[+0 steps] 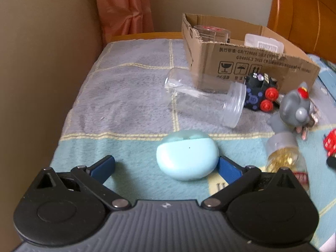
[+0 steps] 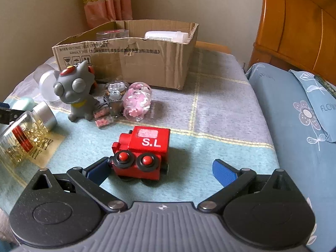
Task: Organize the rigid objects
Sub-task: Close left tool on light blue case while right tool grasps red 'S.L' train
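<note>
In the left wrist view my left gripper [image 1: 166, 167] is open around a pale blue earbud case [image 1: 187, 156] lying on the blanket; its right finger touches the case, the left finger stands apart. In the right wrist view my right gripper [image 2: 161, 168] is open around a red toy train [image 2: 141, 153] marked "S.L"; the left finger is at the train's front, the right finger stands clear. A torn cardboard box [image 2: 134, 63] at the back holds a clear jar [image 2: 112, 34] and a white container [image 2: 166, 36].
On the blanket lie a clear plastic jar on its side [image 1: 205, 103], a black toy train [image 1: 259, 93], a grey cat figure [image 2: 76, 92], a jar of gold clips [image 2: 23, 134], a pink globe [image 2: 137, 101] and a small bottle [image 2: 115, 92]. Pillows [image 2: 294, 113] are on the right.
</note>
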The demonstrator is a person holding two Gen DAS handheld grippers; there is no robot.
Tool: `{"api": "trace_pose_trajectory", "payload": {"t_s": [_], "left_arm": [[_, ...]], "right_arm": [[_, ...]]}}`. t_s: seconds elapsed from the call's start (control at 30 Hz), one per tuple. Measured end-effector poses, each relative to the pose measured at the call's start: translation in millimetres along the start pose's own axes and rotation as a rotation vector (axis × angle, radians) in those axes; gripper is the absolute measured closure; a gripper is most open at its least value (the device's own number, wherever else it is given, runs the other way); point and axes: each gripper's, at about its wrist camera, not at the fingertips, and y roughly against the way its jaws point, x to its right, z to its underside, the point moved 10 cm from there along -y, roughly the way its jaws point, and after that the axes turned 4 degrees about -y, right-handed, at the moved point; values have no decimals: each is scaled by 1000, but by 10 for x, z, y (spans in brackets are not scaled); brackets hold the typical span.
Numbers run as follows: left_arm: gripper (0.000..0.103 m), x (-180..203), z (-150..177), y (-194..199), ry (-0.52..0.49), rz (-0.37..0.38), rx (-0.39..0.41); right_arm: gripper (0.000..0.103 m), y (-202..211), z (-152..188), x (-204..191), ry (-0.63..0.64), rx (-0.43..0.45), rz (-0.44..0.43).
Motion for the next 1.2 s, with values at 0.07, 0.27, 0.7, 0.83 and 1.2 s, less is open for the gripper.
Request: {"api": "trace_pose_trajectory", "payload": {"t_s": [0.07,0.27,0.7,0.83,1.2], "left_arm": [[0,-19,17,18,1,-13,-5],[3,113,-45,13,-5,-18,5],[27,244,-135,21,-30,26,32],[29,254,-142,16,-36,29,34],[42,285,-160,37,-79,49,41]], "right_arm": [[0,4,3,31,-4,3,2],[0,-19,-14,13,-4,12,6],[0,-77,-75,-57,28,8,-23],[0,-103,-106,-155,50,0,-34],[34,-17,-130,-210,50,-5,-34]]}}
